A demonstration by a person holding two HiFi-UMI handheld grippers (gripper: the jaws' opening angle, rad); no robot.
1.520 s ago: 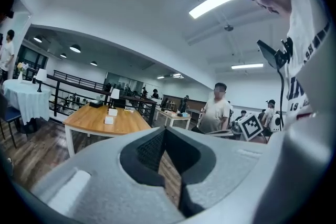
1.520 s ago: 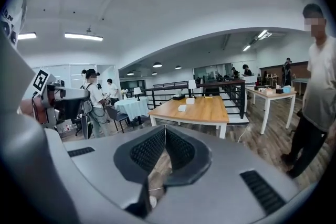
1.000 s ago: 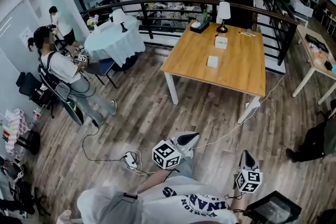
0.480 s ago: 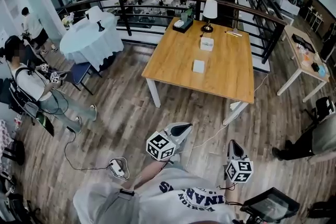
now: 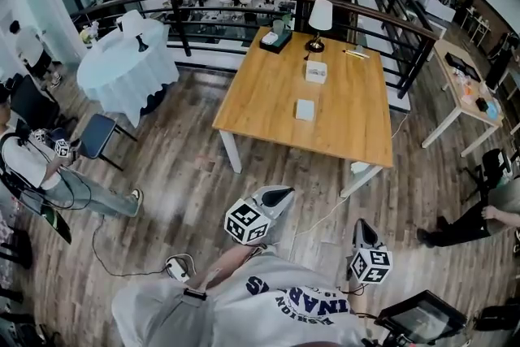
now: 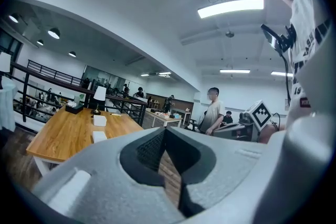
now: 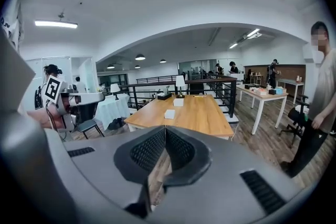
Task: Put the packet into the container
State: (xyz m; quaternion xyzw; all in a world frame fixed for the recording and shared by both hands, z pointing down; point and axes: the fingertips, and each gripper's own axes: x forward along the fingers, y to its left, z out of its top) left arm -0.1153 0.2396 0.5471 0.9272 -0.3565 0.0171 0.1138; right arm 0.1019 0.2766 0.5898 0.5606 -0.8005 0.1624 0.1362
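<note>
Jaws together, empty: left gripper (image 5: 279, 193), right gripper (image 5: 362, 227); probable packet (image 5: 305, 109) well ahead on table (image 5: 357, 122)

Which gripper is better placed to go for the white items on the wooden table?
Left, marginally: the left gripper is held further forward than the right gripper; both are shut, empty, and far from the table.

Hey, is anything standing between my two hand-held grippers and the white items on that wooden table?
Nothing visible blocks them. Between the left hand-held gripper, the right hand-held gripper and the wooden table there is only floor, with a thin white cable lying on it. The white items sit uncovered.
</note>
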